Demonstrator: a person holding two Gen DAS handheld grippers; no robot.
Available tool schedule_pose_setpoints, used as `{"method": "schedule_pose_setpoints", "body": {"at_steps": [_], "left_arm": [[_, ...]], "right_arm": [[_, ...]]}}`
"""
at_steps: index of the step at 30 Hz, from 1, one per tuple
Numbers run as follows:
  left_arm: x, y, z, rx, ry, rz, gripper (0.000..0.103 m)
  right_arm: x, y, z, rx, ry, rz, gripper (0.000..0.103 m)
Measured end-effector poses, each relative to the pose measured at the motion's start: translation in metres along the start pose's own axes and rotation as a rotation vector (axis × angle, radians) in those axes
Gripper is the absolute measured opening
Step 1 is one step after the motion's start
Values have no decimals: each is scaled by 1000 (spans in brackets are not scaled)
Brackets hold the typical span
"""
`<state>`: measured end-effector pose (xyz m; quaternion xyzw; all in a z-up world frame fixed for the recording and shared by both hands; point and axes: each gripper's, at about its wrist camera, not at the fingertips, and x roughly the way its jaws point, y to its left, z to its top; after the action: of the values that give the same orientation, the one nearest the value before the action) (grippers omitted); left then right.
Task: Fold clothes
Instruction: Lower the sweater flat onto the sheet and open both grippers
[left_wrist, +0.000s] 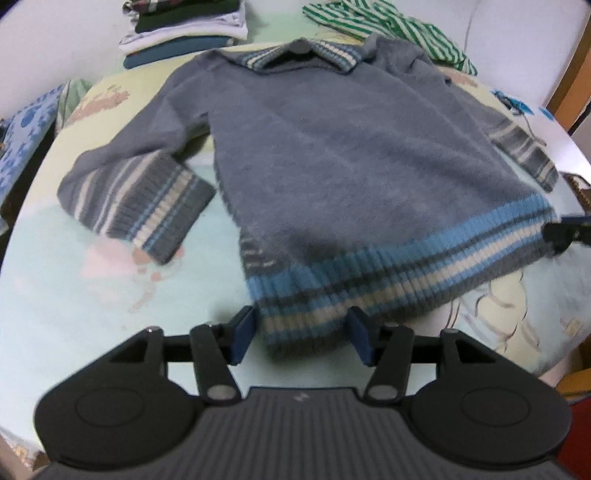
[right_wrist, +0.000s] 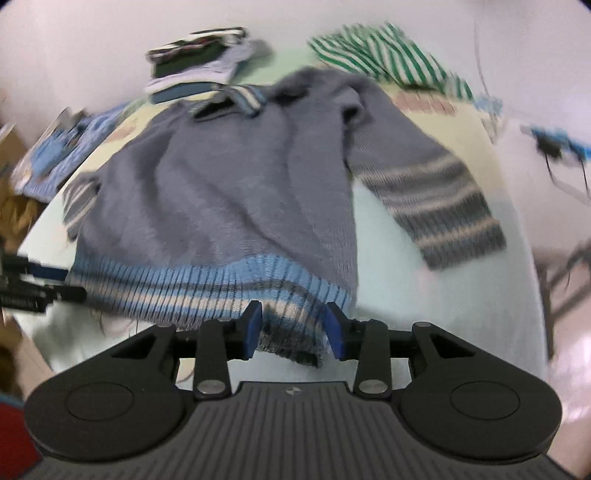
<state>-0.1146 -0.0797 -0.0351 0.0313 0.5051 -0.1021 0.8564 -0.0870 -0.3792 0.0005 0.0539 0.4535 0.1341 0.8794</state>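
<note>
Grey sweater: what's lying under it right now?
The grey sweater lies flat on a pale printed bed sheet, visible all around it. Whatever is directly beneath its body is covered and cannot be seen.

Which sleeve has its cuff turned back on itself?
The sleeve on the left in the left wrist view: its ribbed cuff is doubled back. The other sleeve of the grey-blue sweater lies straight with its cuff flat.

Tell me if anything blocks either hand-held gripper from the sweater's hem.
Nothing visible does. The sweater lies flat; its striped hem sits between the left hand-held gripper pads, and likewise between the right hand-held gripper pads, both open.
</note>
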Motion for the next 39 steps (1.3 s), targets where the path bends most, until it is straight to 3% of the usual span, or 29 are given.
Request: {"method": "schedule_pose_setpoints", "body": {"at_steps": [2,4,5,7,10,16,19,23,27,37,39], "left_arm": [[2,0,3,-18,-3,-13,55],[1,3,6,-47,-10,-17,33],[-1,5,6,-63,-14,-18,17],[-2,12,9,-109,-11,-35,11],[-6,23,9,-169,-10,-48,9],[-43,44,3,-221,-50,-31,8],[-67,53,-2,-196,-67,-27,8],[-66,49,-12,-157,-17,-36,8],[-50,44,-25,-149,36,-33,8],[-37,56,-29,-174,82,-13,9],[-39,56,-28,-159,85,-10,9]], "right_arm": [[2,-3,-1,46,-6,-11,39],[2,-6,-2,75,-22,5,38],[2,-6,-2,78,-26,5,33],[4,-5,-3,76,-30,-1,24],[7,-7,-1,96,-20,28,11],[-4,3,2,42,44,159,7],[-19,13,2,-19,75,225,7],[-27,21,0,-105,127,201,7],[-23,16,-6,-110,179,183,7],[-6,22,-22,-155,281,172,8],[-9,23,-19,-160,301,177,12]]}}
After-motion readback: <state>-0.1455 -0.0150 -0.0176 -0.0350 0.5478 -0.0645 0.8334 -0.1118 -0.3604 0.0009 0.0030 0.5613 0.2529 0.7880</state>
